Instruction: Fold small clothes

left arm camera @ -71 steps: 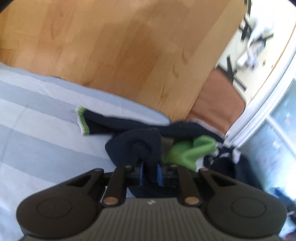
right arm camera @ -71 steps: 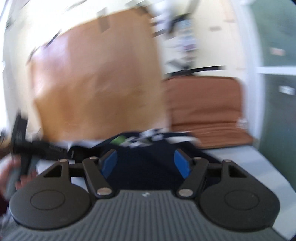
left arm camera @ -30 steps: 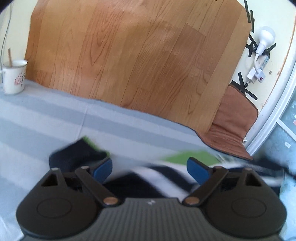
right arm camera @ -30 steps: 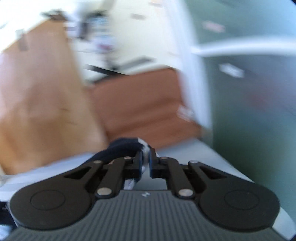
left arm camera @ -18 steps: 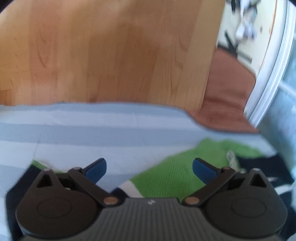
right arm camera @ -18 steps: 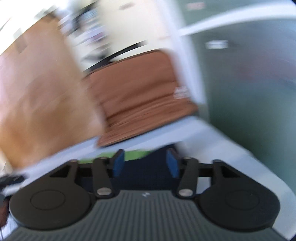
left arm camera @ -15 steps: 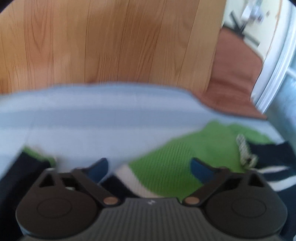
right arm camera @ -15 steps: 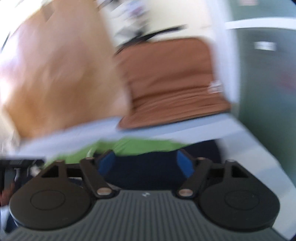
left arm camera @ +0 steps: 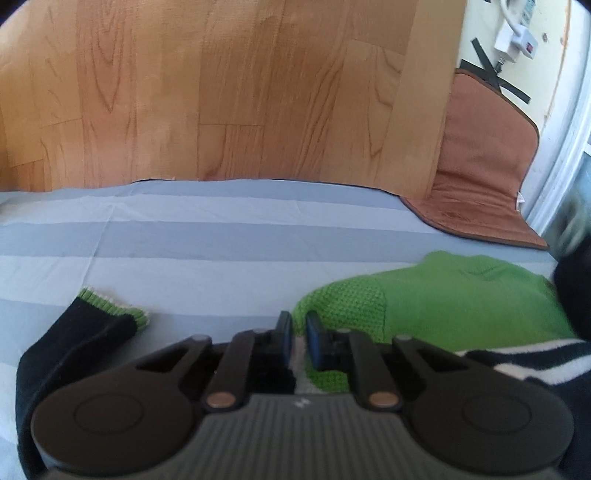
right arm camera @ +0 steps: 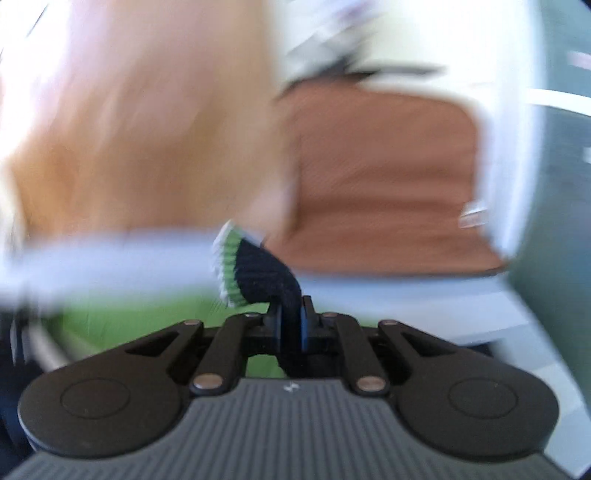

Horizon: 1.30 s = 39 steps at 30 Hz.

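A small knit sweater with a green body (left arm camera: 454, 299), navy sleeves and white stripes lies on the striped grey-blue sheet (left arm camera: 229, 236). Its left sleeve (left arm camera: 88, 332), navy with a green cuff, lies flat at the lower left. My left gripper (left arm camera: 299, 334) is shut at the sweater's shoulder edge; what it pinches is hidden between the pads. My right gripper (right arm camera: 291, 314) is shut on the other navy sleeve (right arm camera: 258, 273), whose green-and-white cuff sticks up above the fingers. The right wrist view is blurred.
A wooden panel (left arm camera: 221, 88) stands behind the sheet. A brown cushion (left arm camera: 480, 162) leans at the back right, also in the right wrist view (right arm camera: 384, 177). A white power strip (left arm camera: 517, 29) hangs on the wall.
Both grippers were open half a second ago and have closed. The right one took hold of the navy sleeve and lifted it. The left one dropped to the shoulder edge.
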{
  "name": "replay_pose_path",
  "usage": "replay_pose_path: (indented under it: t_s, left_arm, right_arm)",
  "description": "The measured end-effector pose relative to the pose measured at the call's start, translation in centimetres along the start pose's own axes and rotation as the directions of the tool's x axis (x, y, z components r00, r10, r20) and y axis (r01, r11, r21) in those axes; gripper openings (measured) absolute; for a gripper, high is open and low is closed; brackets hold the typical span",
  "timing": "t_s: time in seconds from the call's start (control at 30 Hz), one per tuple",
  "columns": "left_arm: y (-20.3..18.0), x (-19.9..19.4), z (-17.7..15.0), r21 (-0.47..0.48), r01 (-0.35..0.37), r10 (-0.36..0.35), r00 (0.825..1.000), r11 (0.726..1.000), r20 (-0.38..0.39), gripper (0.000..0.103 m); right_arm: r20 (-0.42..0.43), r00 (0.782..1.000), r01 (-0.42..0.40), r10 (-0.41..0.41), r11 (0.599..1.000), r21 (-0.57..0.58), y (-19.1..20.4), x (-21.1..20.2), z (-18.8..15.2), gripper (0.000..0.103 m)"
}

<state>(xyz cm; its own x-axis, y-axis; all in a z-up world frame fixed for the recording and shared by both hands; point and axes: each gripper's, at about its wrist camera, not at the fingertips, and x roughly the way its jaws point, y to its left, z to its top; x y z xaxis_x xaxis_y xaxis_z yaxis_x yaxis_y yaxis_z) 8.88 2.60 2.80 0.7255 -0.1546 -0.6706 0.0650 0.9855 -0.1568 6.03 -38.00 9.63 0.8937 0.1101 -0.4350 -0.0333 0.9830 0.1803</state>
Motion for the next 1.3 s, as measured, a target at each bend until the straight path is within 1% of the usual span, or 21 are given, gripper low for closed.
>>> replay_pose_path:
  t_s: [0.07,0.13,0.17,0.2,0.23,0.27,0.3,0.37,0.43,0.5,0.57,0.63,0.7,0.73,0.8,0.87,0.97,1.07,1.23,1.27,1.3]
  left_arm:
    - [-0.4,-0.1,0.3,0.013,0.012,-0.012,1.0,1.0,0.002,0.018]
    - [-0.5,-0.1,0.9,0.012,0.043,-0.043,0.999,0.999,0.008,0.055]
    - [-0.7,0.0,1.2,0.012,0.053,-0.054,0.998,0.999,0.025,0.081]
    - [-0.8,-0.2,1.4,0.022,0.054,-0.055,0.997,0.998,0.047,0.092]
    - [-1.0,-0.3,1.7,0.039,0.045,-0.048,0.996,0.998,0.071,0.092]
    - [-1.2,-0.2,1.9,0.052,0.041,-0.045,0.996,0.998,0.079,0.092]
    - [-1.3,0.1,2.3,0.061,0.043,-0.048,0.996,0.997,0.074,0.09]
    - [-1.3,1.4,2.9,0.073,0.055,-0.058,0.998,0.996,0.035,0.082]
    - [-1.4,2.9,3.1,0.104,0.077,-0.075,0.997,0.992,-0.023,0.075]
    - [-1.9,4.0,2.7,0.135,0.102,-0.093,0.993,0.986,-0.077,0.073]
    - [-2.6,4.8,1.7,0.177,0.123,-0.103,0.988,0.977,-0.119,0.073]
    - [-3.8,4.5,0.6,0.253,0.08,-0.062,0.995,0.964,-0.078,0.065]
    - [-4.5,4.0,0.2,0.267,0.093,-0.078,0.995,0.959,-0.065,0.036]
    - [-4.7,3.8,0.1,0.273,0.079,-0.066,0.996,0.959,-0.058,0.031]
    - [-5.1,3.4,-0.3,0.288,0.035,-0.03,0.999,0.957,-0.024,0.016]
    - [-4.9,2.6,-0.2,0.272,0.017,-0.02,1.0,0.962,0.007,0.014]
    - [-3.8,-0.5,0.3,0.216,-0.004,-0.018,0.995,0.976,0.099,0.014]
    - [-2.0,-4.6,1.8,0.151,-0.081,0.041,0.967,0.985,0.253,0.014]
    - [0.3,-6.2,7.4,0.04,-0.231,0.201,0.911,0.972,0.36,0.015]
    - [0.3,-5.1,8.6,0.034,-0.294,0.262,0.892,0.955,0.369,0.024]
    - [0.1,-3.5,9.5,0.056,-0.352,0.309,0.879,0.934,0.363,0.044]
  right_arm:
    - [0.029,0.995,0.097,-0.099,0.994,0.055,-3.6,-1.3,1.5,0.013]
    - [-0.041,0.98,0.197,-0.196,0.98,0.034,-6.0,-1.1,2.1,0.02]
    - [-0.09,0.961,0.262,-0.261,0.965,-0.006,-6.7,-0.6,2.2,0.039]
    - [-0.086,0.937,0.337,-0.34,0.94,-0.046,-7.1,-0.5,2.3,0.049]
    - [-0.026,0.908,0.414,-0.417,0.907,-0.075,-7.2,-1.0,2.5,0.059]
    - [0.04,0.896,0.443,-0.442,0.893,-0.078,-7.1,-1.6,2.8,0.059]
    - [0.067,0.915,0.401,-0.397,0.914,-0.062,-6.9,-2.1,3.2,0.059]
    - [0.028,0.978,0.21,-0.209,0.976,-0.055,-5.9,-1.1,3.7,0.059]
    - [-0.07,0.995,0.055,-0.064,0.989,-0.134,-3.6,1.7,3.1,0.059]
    - [-0.183,0.983,-0.051,0.013,0.977,-0.205,-1.5,5.7,2.0,0.063]
    - [-0.269,0.962,-0.114,0.05,0.967,-0.229,-1.0,9.4,0.9,0.08]
    - [-0.34,0.94,-0.114,0.022,0.961,-0.253,-1.3,12.9,-0.1,0.084]
    - [-0.423,0.906,-0.123,0.008,0.961,-0.247,-1.3,14.4,-1.3,0.081]
    - [-0.407,0.913,-0.135,0.039,0.969,-0.209,-1.4,14.2,-1.6,0.072]
    - [-0.401,0.915,-0.152,0.043,0.958,-0.244,0.1,13.0,-2.0,0.036]
    - [-0.361,0.93,-0.163,0.065,0.955,-0.249,1.2,10.9,-1.3,0.012]
    - [-0.23,0.966,-0.179,0.119,0.949,-0.258,3.2,7.2,1.6,0.012]
    - [-0.095,0.979,-0.2,0.18,0.939,-0.28,5.6,5.0,4.6,0.012]
    - [0.033,0.98,-0.175,0.194,0.935,-0.307,12.6,10.0,8.3,0.013]
    - [0.025,0.985,-0.153,0.17,0.934,-0.322,13.5,11.8,8.5,0.017]
    - [0.002,0.994,-0.102,0.108,0.936,-0.337,14.8,14.2,8.2,0.021]
